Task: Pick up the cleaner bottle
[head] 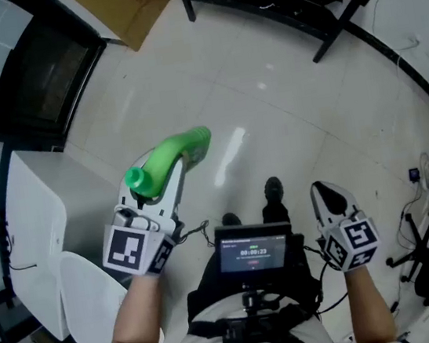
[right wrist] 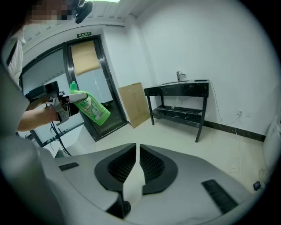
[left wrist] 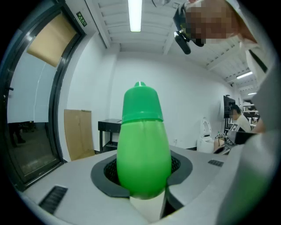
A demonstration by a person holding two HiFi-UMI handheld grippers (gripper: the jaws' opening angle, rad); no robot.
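**Over the pale floor: cleaner bottle clamped in left gripper, right gripper empty**

- left gripper point(head: 165, 183): jaws clamped on the bright green plastic cleaner bottle point(head: 181, 149). Left gripper view had the bottle point(left wrist: 144, 154) filling the gap, both black ribbed pads point(left wrist: 179, 163) pressed on its sides and the cap pointing away from the camera.
- Bottle was off every surface, held up over the pale tiled floor point(head: 267, 96). In the head view it lay tilted, with the darker green cap nearest the gripper body and the rounded body beyond the jaw tips.
- Right gripper view caught the same bottle point(right wrist: 91, 107) from the side: cap up, printed label visible, left gripper point(right wrist: 66, 107) gripping near the neck end.
- right gripper point(head: 327, 197): jaws drawn together with only a sliver between the pads, and nothing between them point(right wrist: 138, 151). It was held apart from the bottle on the right side.
- Marker cubes showed on both tools, left point(head: 134, 249) and right point(head: 351, 244).
- Background: a black metal side table point(right wrist: 178, 94) against the white wall, a brown cardboard sheet point(right wrist: 134, 103) leaning just beside a dark-framed glass door point(right wrist: 88, 83).
- A small lit screen point(head: 254, 252) sat on the chest rig between the two arms.
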